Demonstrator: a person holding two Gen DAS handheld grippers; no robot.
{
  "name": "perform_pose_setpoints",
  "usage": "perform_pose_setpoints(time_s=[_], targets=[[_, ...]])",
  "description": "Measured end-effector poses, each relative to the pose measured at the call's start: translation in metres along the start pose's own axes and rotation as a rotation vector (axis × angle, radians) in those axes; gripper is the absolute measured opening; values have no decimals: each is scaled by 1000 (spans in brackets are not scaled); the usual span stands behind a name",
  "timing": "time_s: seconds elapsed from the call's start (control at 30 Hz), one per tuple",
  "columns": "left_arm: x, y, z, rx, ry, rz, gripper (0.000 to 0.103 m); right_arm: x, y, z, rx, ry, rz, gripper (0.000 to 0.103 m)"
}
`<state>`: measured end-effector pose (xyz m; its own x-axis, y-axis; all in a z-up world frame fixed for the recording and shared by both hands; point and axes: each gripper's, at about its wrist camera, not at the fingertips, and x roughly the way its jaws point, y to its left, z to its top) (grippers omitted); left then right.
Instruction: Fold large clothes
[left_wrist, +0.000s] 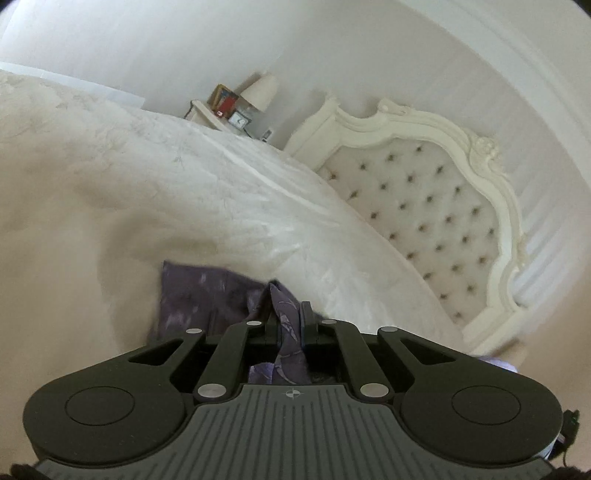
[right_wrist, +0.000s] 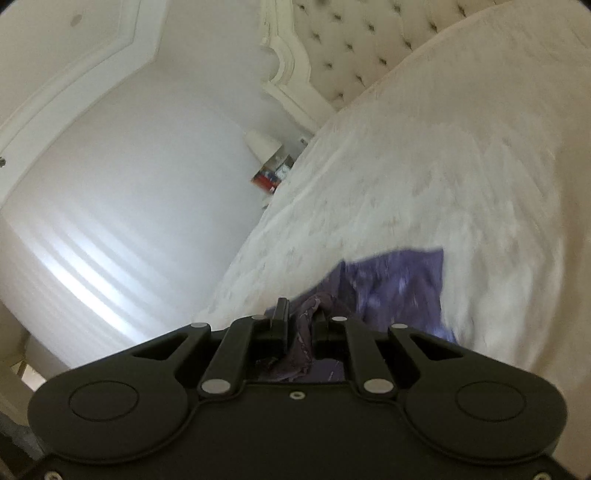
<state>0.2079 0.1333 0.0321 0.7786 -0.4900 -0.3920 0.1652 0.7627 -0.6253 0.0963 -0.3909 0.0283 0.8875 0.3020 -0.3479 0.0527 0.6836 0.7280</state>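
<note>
where pinched, purple garment (left_wrist: 192, 295) bunches; pale-patterned

You are working in a bedroom of a home. A wide bed (left_wrist: 184, 192) fills most of both views, spread with a cream bedspread (right_wrist: 443, 166) that carries a faint woven pattern. At its head stands a carved, cream-painted headboard (left_wrist: 424, 199) with button-tufted upholstery (an ornate, old-fashioned style, with scrollwork along the top edge). Beside the bed you can see a small white nightstand (left_wrist: 207, 114) holding a table lamp with a pale shade (left_wrist: 260, 90), a little clock (left_wrist: 238, 120) and a stack of books (left_wrist: 223, 99). The walls (right_wrist: 129, 166) are plain white, and moulded trim (right_wrist: 92, 62) runs where wall meets ceiling.
</note>
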Motion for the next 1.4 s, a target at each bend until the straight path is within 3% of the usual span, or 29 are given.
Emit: perform_pose_setpoints(time_s=[0.2, 0.43, 0.63, 0.73, 0.8, 0.9, 0.93, 0.97, 1.0, 1.07, 1.2, 1.4], targets=[[59, -3, 14, 4, -6, 58, 8, 69, -8, 27, -43, -26, -76, 18], [116, 21, 23, 3, 25, 167, 8, 142, -44, 44, -13, -21, -192, 18], [155, 41, 16, -6, 78, 236, 11, 190, -73, 39, -8, 33, -251, 18], [162, 55, 13, -60, 84, 223, 14, 202, -84, 36, 8, 44, -267, 18], [162, 61, 12, -89, 88, 196, 19, 208, -92, 33, 34, 49, -261, 22], [159, 61, 16, -79, 72, 158, 37, 210, -99, 32, 67, 48, -207, 52], [155, 59, 18, -61, 51, 155, 55, 209, -99, 32, 75, 40, -175, 65], [149, 55, 20, -31, 13, 166, 94, 206, -97, 32, 71, 24, -160, 81], [143, 51, 22, -2, -23, 182, 102, 202, -93, 32, 48, 0, -167, 88], [129, 41, 26, 56, -66, 191, 103, 195, -83, 34, -11, -32, -179, 92], [116, 13, 22, 183, -40, 203, 103, 183, -53, 29, -144, -31, -196, 92], [129, -34, -25, 380, 101, 198, 103, 197, 7, -25, -404, 120, -228, 91]])
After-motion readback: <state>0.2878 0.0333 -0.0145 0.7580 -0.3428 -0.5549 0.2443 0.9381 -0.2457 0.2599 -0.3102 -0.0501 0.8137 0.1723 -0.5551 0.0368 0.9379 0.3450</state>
